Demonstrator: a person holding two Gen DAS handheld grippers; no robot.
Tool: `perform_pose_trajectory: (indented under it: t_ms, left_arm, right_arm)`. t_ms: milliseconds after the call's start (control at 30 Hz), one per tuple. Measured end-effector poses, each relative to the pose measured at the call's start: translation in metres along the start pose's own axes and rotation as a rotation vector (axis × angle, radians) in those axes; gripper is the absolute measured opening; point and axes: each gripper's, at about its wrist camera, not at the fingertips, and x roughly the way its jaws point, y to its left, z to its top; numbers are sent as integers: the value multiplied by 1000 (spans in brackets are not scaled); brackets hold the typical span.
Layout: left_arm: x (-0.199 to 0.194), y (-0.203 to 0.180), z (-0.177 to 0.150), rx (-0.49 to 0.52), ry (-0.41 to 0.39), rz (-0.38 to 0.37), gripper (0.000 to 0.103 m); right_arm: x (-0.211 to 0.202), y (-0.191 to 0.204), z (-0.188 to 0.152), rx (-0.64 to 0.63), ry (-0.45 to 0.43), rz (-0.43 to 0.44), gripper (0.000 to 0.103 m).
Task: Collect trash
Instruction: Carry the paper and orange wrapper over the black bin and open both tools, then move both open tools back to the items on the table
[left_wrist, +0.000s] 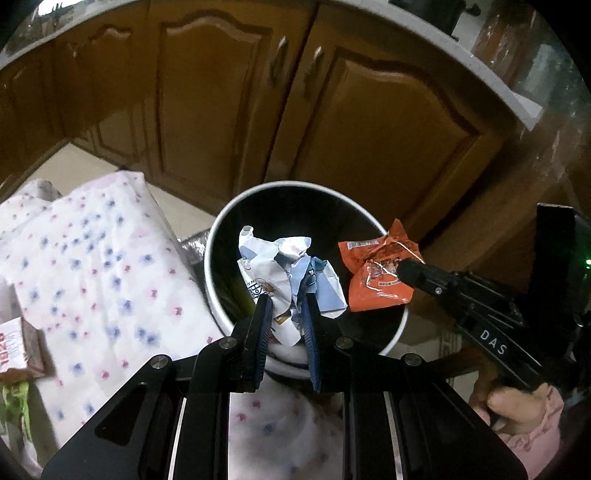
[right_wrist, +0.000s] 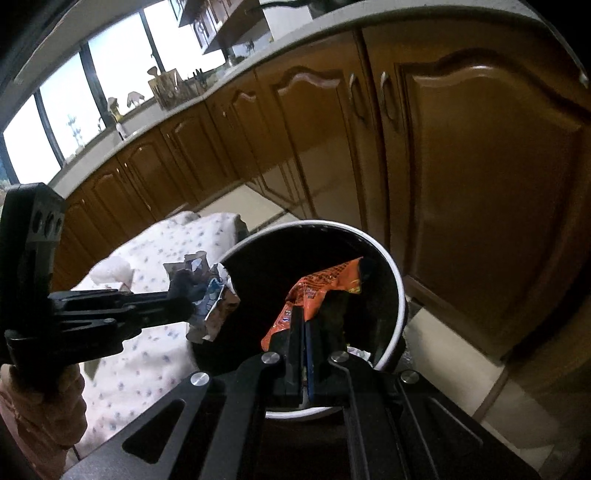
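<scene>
A round bin with a white rim (left_wrist: 218, 229) and dark inside stands on the floor below both grippers; it also shows in the right wrist view (right_wrist: 391, 269). My left gripper (left_wrist: 286, 306) is shut on a crumpled white and blue wrapper (left_wrist: 280, 266), held over the bin's mouth; the gripper also shows in the right wrist view (right_wrist: 190, 308), as does the wrapper (right_wrist: 210, 299). My right gripper (right_wrist: 304, 317) is shut on an orange snack wrapper (right_wrist: 317, 291), also above the bin; the gripper (left_wrist: 402, 271) and the orange wrapper (left_wrist: 373, 291) show in the left wrist view too.
A table with a white flowered cloth (left_wrist: 92, 266) stands left of the bin, with a small printed box (left_wrist: 18, 343) at its left edge. Brown cabinet doors (left_wrist: 369, 140) run behind the bin under a grey counter (right_wrist: 221, 85). Some trash lies in the bin's bottom (right_wrist: 360, 352).
</scene>
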Motion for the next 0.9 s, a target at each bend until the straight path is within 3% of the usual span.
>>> perform_pose_trajectory:
  t_ms: [233,333,367,433,533,633,700,767,900]
  left_arm:
    - [21,-2,8,5,57,0,18]
    - [25,-5,10,6,69,16,27]
    - [25,-5,10,5,72,23,36]
    - [23,-4,10,-7,66,21,44]
    - [13,1,7,-27,43,18,44]
    - [-4,8,-1,-58,4,3,45]
    - [-17,15,-9,-84,-24,1,47]
    - [-32,23,-20,-110,-59,9,53]
    - [-60,40,-45,-161,-115,31,54]
  right_arm:
    - [15,-2,6,-5,70,-15,4]
    - [15,-5,8,11,74,-13,7]
    - [15,-6,9,15,73,-13,9]
    - [10,-7,10,26,59,-7,15]
    - [0,-9,9,42,30,9,22]
    - [-13,-9,4,77,-13,42,40]
    - [-19,-8,-1,104,-44,64,62]
    - [-25,-4,-8,127,-68,90,66]
    - [-29,10,-17,156,-86,144,66]
